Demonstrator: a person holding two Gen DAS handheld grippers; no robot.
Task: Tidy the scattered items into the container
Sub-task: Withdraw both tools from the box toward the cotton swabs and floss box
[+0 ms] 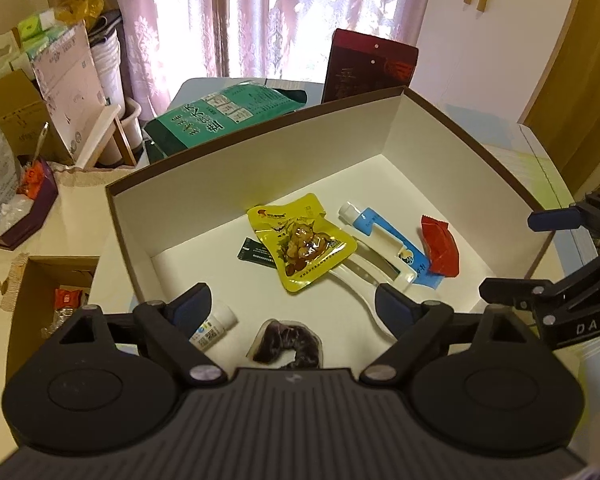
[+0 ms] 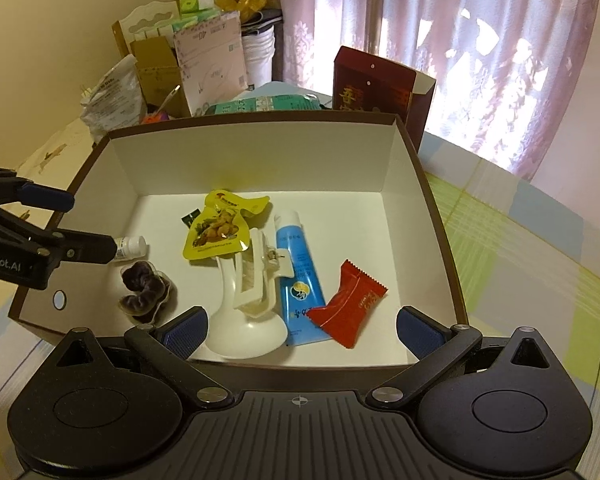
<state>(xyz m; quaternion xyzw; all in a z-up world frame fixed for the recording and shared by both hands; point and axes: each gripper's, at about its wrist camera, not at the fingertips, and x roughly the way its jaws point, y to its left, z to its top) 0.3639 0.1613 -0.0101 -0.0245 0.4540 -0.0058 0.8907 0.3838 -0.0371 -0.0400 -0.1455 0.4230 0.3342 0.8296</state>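
White-lined box [image 1: 332,128] holds everything; both grippers empty above it.
Left wrist: left gripper [image 1: 292,306] spread wide, nothing between its pads, over the small bottle [image 1: 216,326] and dark packet [image 1: 286,344]. Right wrist: right gripper [image 2: 298,330] also agape above the red sachet [image 2: 350,302], blue tube [image 2: 300,276], white clip [image 2: 252,280], yellow pouch [image 2: 218,230]. Placing looks finished; next, scan the table for strays.

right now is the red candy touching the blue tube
Touching. The right wrist view shows the red candy wrapper's edge overlapping the blue tube with no gap.
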